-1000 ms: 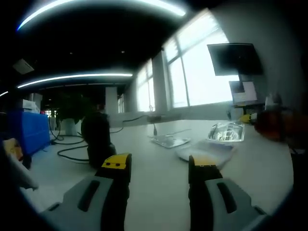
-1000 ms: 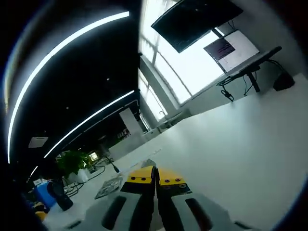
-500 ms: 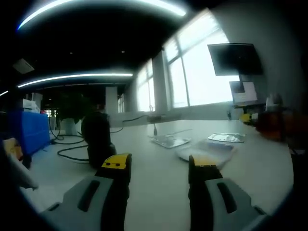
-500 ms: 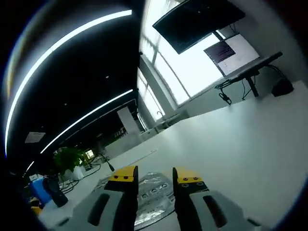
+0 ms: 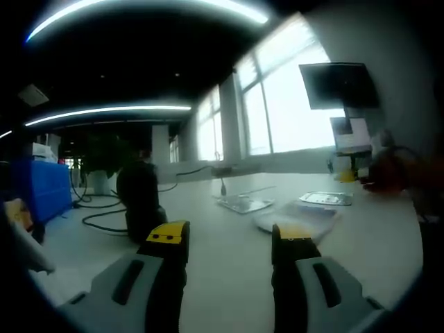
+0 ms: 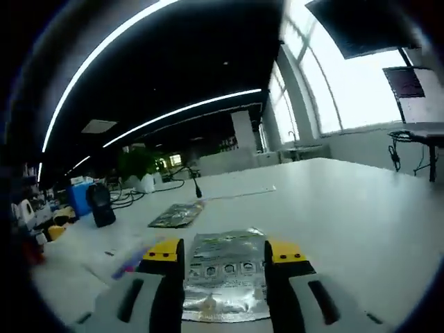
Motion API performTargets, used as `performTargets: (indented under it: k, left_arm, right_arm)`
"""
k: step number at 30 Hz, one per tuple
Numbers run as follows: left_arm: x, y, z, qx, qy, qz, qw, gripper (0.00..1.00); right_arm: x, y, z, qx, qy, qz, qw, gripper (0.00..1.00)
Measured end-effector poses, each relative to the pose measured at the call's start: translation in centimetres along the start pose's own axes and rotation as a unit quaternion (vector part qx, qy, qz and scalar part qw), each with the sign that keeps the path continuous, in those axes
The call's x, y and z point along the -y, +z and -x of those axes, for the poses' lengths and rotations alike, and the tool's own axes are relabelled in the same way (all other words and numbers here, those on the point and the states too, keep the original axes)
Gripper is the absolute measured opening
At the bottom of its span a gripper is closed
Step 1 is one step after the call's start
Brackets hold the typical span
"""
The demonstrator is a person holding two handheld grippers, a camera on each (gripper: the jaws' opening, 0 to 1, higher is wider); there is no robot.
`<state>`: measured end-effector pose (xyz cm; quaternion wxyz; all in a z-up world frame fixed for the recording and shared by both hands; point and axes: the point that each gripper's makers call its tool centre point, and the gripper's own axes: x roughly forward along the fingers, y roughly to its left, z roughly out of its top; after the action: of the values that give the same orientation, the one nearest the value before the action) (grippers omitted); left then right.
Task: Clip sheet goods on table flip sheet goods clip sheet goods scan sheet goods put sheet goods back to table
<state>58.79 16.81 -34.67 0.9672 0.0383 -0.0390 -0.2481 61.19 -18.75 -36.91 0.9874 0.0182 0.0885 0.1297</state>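
Lying flat on the white table (image 6: 361,208), a silver foil pouch (image 6: 225,274) sits between the spread jaws of the right gripper (image 6: 225,253), whose yellow-tipped fingers (image 6: 163,251) flank its sides without pinching it; the jaws stand apart and hold nothing. A second, darker sheet pack (image 6: 177,214) rests farther off on the same table, with a thin pale strip (image 6: 239,194) beyond it. To the far left in the right gripper view stand a black scanner (image 6: 103,205) and a blue box (image 6: 80,198) near some cables. In the left gripper view, the left gripper (image 5: 229,239) hovers over the table (image 5: 229,277) with its jaws wide apart and nothing between them. Ahead of it lie a clear bag (image 5: 297,218), a flat sheet pack (image 5: 243,203) and the silver pouch (image 5: 326,198) near the right side, all resting on the surface. The black scanner (image 5: 141,201) stands upright to the left, beside cables, with a blue crate (image 5: 38,187) farther left. A blurred reddish shape (image 5: 399,173) shows at the right edge, too smeared to identify. A dark monitor (image 5: 338,84) hangs by the bright windows.
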Motion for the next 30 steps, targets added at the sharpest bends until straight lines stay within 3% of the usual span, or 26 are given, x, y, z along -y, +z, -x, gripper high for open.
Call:
performTargets:
  k: [3,6,11,13,14,17,20,22,24,30]
  left_arm:
    - [0.1,-0.1,0.0,-0.003,-0.002,-0.004,1.0000,0.40]
    - [0.1,0.0,0.0,-0.001,0.000,-0.004,1.0000,0.40]
    - [0.0,0.0,0.1,0.000,0.002,-0.002,1.0000,0.40]
    - [0.0,0.0,0.1,0.000,0.002,-0.002,1.0000,0.40]
    - [0.0,0.0,0.1,-0.001,0.002,-0.002,1.0000,0.40]
    - [-0.1,0.1,0.1,0.000,0.002,-0.001,1.0000,0.40]
    - [0.0,0.1,0.1,0.001,0.001,-0.001,1.0000,0.40]
    - [0.0,0.1,0.1,0.001,0.001,-0.001,1.0000,0.40]
    - [-0.1,0.1,0.1,0.001,0.002,0.000,1.0000,0.40]
    - [0.0,0.0,0.0,-0.001,0.001,-0.004,1.0000,0.40]
  right_arm:
    - [-0.2,0.4,-0.7,-0.012,0.035,0.087,0.9956,0.42]
    - [-0.6,0.2,-1.5,-0.037,0.085,0.123,0.9881,0.47]
    - [-0.6,-1.0,-2.5,-0.078,0.161,0.101,0.9787,0.48]
    - [-1.3,-1.4,-2.5,-0.079,0.197,0.128,0.9688,0.56]
    - [-1.3,-1.7,-2.7,-0.084,0.201,0.137,0.9663,0.59]
    - [-1.3,-2.2,-3.0,-0.096,0.207,0.150,0.9620,0.56]
    - [-1.6,-2.8,-3.1,-0.113,0.225,0.116,0.9609,0.56]
    - [-1.1,-3.0,-3.4,-0.119,0.222,0.118,0.9604,0.54]
    - [-0.7,-4.0,-3.2,-0.142,0.215,0.145,0.9553,0.51]
    - [-0.8,-4.2,-2.9,-0.140,0.196,0.111,0.9642,0.52]
